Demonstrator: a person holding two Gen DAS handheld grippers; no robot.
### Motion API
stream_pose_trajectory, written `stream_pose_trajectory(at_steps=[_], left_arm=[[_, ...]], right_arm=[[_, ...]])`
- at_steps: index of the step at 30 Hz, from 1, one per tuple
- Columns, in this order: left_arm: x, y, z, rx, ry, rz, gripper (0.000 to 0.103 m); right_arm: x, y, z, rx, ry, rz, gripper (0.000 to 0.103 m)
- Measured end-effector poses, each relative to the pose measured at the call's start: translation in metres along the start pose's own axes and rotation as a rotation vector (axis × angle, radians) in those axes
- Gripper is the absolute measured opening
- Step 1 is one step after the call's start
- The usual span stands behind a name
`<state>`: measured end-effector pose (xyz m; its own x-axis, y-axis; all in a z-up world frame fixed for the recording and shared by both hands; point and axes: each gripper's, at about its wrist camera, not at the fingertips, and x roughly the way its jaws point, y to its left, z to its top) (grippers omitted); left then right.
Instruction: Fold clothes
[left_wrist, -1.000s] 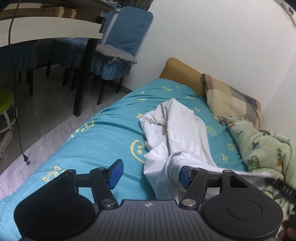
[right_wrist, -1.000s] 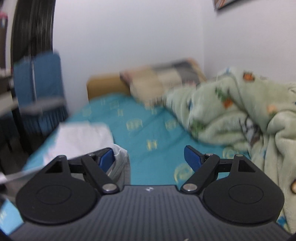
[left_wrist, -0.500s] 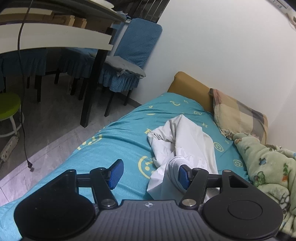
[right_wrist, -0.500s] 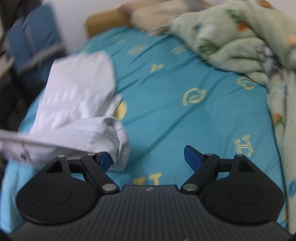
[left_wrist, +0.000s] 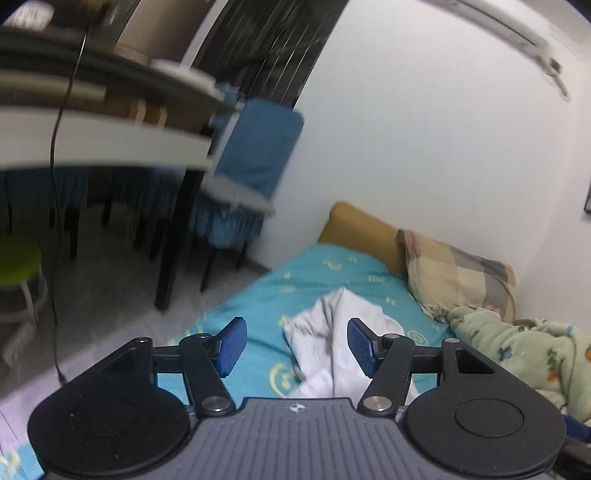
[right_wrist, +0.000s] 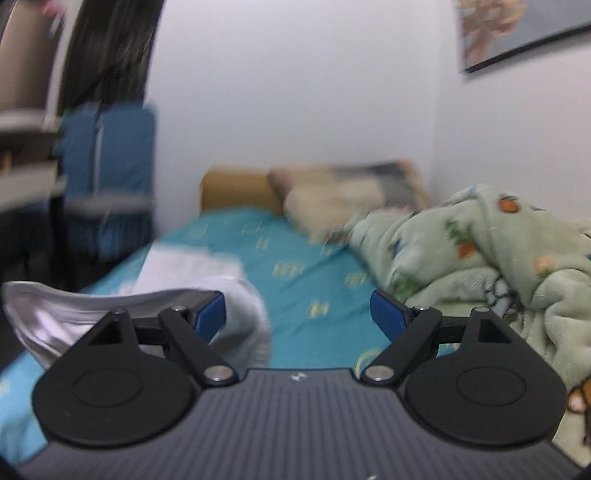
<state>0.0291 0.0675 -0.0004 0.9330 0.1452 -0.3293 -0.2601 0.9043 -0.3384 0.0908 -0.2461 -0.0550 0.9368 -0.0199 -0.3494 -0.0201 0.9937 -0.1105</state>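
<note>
A crumpled white garment (left_wrist: 332, 332) lies on the teal bed sheet (left_wrist: 314, 273). My left gripper (left_wrist: 293, 349) is open, raised above the bed, with the garment below and beyond its fingers. In the right wrist view the garment (right_wrist: 192, 266) lies at the left, and a white fold (right_wrist: 243, 310) hangs over the left finger. My right gripper (right_wrist: 297, 314) is open, its jaws wide apart, and the cloth is draped, not pinched. Both views are blurred.
A green patterned blanket (right_wrist: 480, 266) is heaped on the bed's right side, with a checked pillow (left_wrist: 454, 273) and a tan headboard (left_wrist: 362, 229) at the wall. A blue chair (left_wrist: 255, 155), a table (left_wrist: 103, 147) and a green stool (left_wrist: 18, 262) stand left of the bed.
Both grippers have tilted upward and pulled back from the garment. The left gripper's right finger no longer touches the cloth. The right view shows the wall again instead of the sheet.
</note>
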Motion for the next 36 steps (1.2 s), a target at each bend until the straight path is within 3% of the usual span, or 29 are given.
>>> stream_pose_trajectory(at_steps=[6,11,15,17,22,26,29,31,34,36], left_arm=[[0.009,0.005,-0.003,-0.009,0.107,0.003,0.062],[0.015,0.003,-0.017,0.026,0.295,-0.124,0.064],[0.022,-0.029,-0.044,0.230,0.460,-0.212,0.069],[0.024,-0.045,-0.059,0.356,0.498,-0.189,0.071],[0.039,-0.064,-0.093,0.548,0.635,-0.135,0.073],[0.058,-0.073,-0.104,0.687,0.709,-0.145,0.067],[0.068,-0.075,-0.112,0.835,0.722,-0.117,0.041],[0.075,-0.071,-0.111,0.849,0.737,-0.118,0.009],[0.076,-0.061,-0.092,0.724,0.685,-0.180,0.009],[0.067,-0.058,-0.077,0.656,0.599,-0.203,0.009]], right_arm=[[0.020,0.017,-0.016,-0.055,0.177,0.005,0.085],[0.026,-0.001,-0.017,0.083,0.187,0.006,0.085],[0.027,-0.015,-0.014,0.172,0.166,-0.005,0.085],[0.028,-0.021,-0.015,0.210,0.188,0.001,0.085],[0.029,-0.041,-0.021,0.308,0.273,0.074,0.085],[0.033,-0.046,-0.024,0.312,0.311,0.107,0.085],[0.037,-0.047,-0.026,0.323,0.328,0.136,0.085],[0.039,-0.047,-0.026,0.328,0.333,0.162,0.085],[0.041,-0.039,-0.025,0.277,0.335,0.196,0.085],[0.041,-0.027,-0.023,0.192,0.325,0.231,0.085]])
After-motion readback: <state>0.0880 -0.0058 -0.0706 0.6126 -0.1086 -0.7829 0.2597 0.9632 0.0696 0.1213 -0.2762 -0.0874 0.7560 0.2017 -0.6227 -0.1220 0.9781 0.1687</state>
